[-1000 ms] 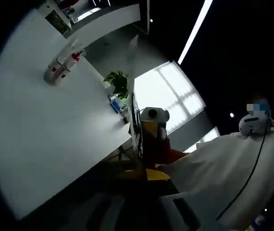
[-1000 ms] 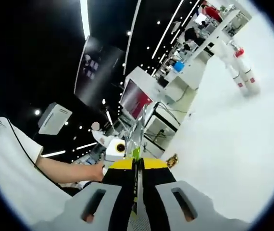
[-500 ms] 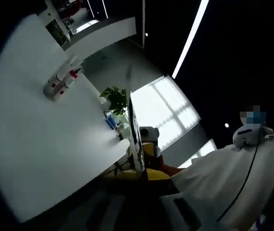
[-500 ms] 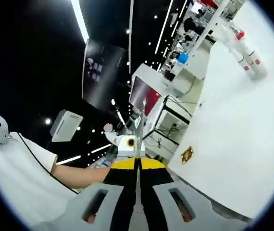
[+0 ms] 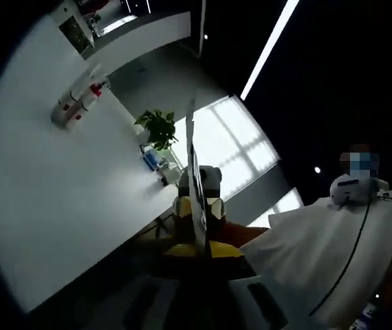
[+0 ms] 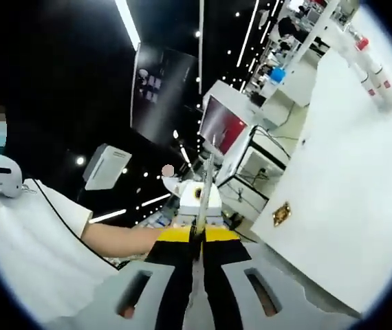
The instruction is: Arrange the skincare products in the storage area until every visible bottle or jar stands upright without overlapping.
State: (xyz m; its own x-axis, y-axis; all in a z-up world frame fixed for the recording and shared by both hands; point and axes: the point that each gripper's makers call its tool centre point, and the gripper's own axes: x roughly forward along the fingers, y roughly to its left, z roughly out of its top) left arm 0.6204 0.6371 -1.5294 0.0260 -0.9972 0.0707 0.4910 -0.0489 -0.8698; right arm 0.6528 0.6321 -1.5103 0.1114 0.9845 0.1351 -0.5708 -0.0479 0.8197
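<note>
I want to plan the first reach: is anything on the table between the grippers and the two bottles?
Nothing visible. The bottles lie on the white table across bare surface; the right gripper view shows them likewise.

Two white bottles [image 5: 72,106] with red markings, one red-capped, lie touching side by side on the white table [image 5: 58,206] near its far edge.

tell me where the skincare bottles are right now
The skincare bottles stand close together on the white table, upper left in the left gripper view, far from both grippers; in the right gripper view they sit far upper right.
</note>
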